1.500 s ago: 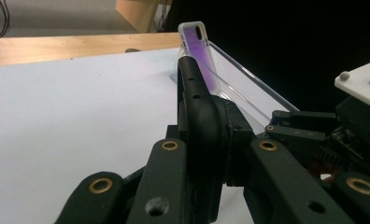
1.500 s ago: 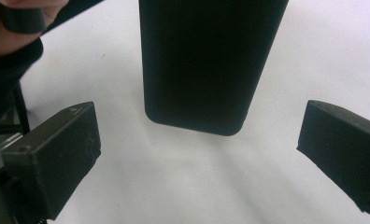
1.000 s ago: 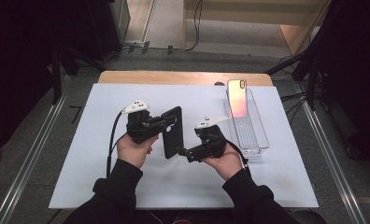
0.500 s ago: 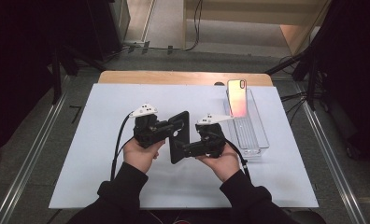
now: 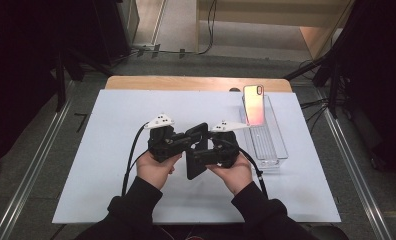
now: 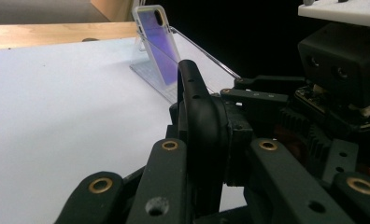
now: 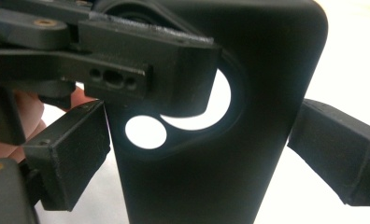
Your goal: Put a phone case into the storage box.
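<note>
Above the white surface point(image 5: 101, 165), the left gripper point(image 5: 183, 142) has its jaws clamped on the black phone case point(image 5: 197, 150), held edge-up; the right gripper point(image 5: 198, 157) jaws flank its sides, contact unclear. Farther back, an iridescent phone case point(image 5: 253, 104) stands in a clear tray point(image 5: 276, 150).

A white board point(image 5: 111, 165) covers most of a wooden table point(image 5: 196, 83) at the frame's centre. Grey floor point(image 5: 41, 150) surrounds it, with metal rails point(image 5: 21, 200) running along both lower sides. Black curtains point(image 5: 31, 60) darken the upper left and right. A pale wooden shelf point(image 5: 266, 15) sits top centre.
</note>
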